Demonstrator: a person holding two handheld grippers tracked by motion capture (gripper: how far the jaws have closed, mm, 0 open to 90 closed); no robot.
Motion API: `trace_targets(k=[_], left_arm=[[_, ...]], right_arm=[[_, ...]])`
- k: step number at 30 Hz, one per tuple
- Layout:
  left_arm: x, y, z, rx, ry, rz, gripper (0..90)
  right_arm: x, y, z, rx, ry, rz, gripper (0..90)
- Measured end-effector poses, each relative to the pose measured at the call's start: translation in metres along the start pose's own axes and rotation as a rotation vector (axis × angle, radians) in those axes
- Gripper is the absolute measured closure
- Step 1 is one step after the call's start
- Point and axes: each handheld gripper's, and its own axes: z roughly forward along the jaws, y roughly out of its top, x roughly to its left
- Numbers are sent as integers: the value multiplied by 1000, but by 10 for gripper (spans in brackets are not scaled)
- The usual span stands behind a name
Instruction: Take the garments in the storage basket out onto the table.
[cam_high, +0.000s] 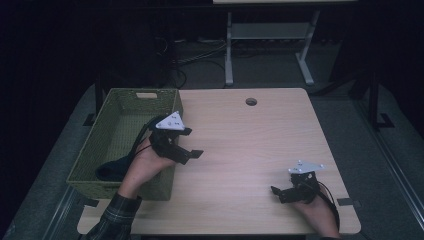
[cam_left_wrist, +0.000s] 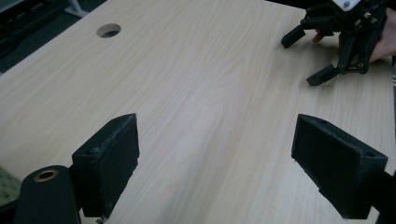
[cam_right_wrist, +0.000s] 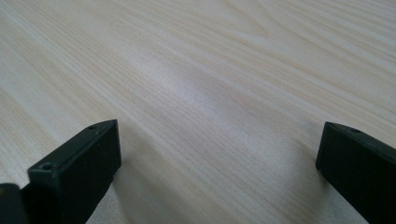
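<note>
Both tongs released, empty — L tongs (cam_high: 192, 142) beside basket (cam_high: 112, 150), R tongs (cam_high: 280, 192) low over counter (cam_high: 250, 145). Next grasp — approach slow, squarely.

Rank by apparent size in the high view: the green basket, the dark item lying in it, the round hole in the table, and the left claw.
1. green basket
2. and 3. left claw and dark item: they look alike, and the forearm hides part of the item, so no ranking.
4. round hole

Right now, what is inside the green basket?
Inside the green basket lies a dark object near its front wall; what it is cannot be told. The left hand covers part of it.
</note>
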Motion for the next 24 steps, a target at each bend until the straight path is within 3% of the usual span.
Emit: trace_targets(k=[5,13,24], left_arm=[[8,-4,-14,-3,23,-18,145],[16,-9,-24,3,41,-36,145],[32,-19,-47,-14,101,-78,146]], right_arm=[[0,0,0,-1,1,0,0],[0,0,0,-1,1,0,0],[0,0,0,-1,1,0,0]])
